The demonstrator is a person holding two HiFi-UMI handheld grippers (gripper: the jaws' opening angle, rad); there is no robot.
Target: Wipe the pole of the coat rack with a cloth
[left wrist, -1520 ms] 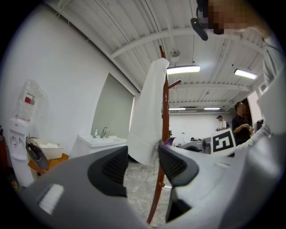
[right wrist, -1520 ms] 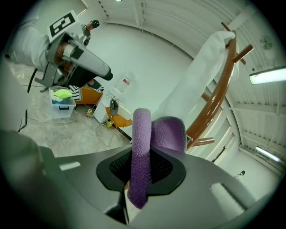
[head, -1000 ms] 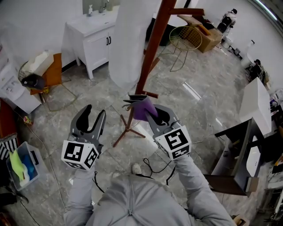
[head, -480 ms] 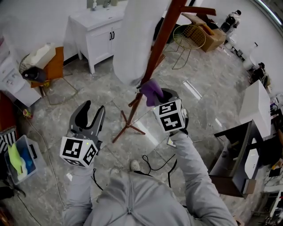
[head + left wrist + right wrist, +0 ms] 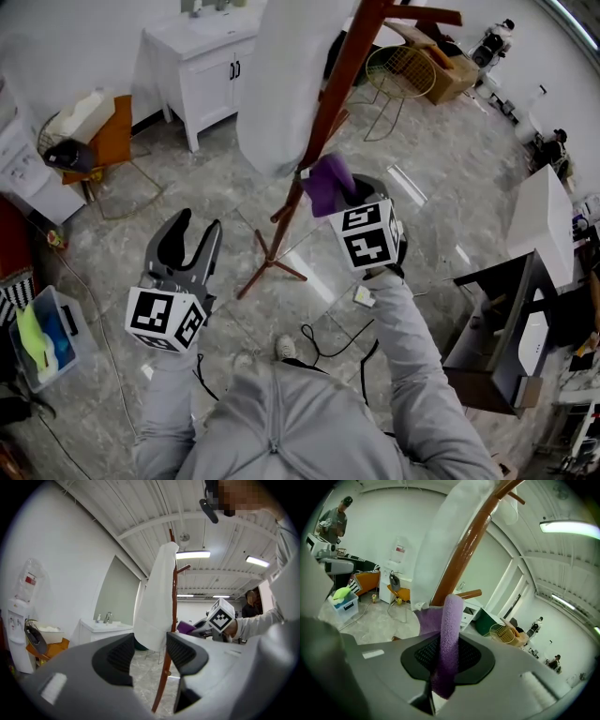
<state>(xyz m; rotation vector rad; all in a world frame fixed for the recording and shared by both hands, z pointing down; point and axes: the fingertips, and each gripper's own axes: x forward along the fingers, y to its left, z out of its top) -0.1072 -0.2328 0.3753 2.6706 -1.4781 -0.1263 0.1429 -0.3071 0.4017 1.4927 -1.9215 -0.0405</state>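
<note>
Right claw (image 5: 345, 194) clenched on purple cloth (image 5: 324, 182) against coat rack pole (image 5: 334, 94), left claw (image 5: 199, 231) spread, empty

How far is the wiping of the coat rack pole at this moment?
Done: the right gripper is shut on the cloth, and the cloth is at the pole. In hand: it lies against the pole at mid-height, near the hem of the coat. Left: the stretches above and below probably remain; wiped parts cannot be told. The left gripper is open, empty.
</note>
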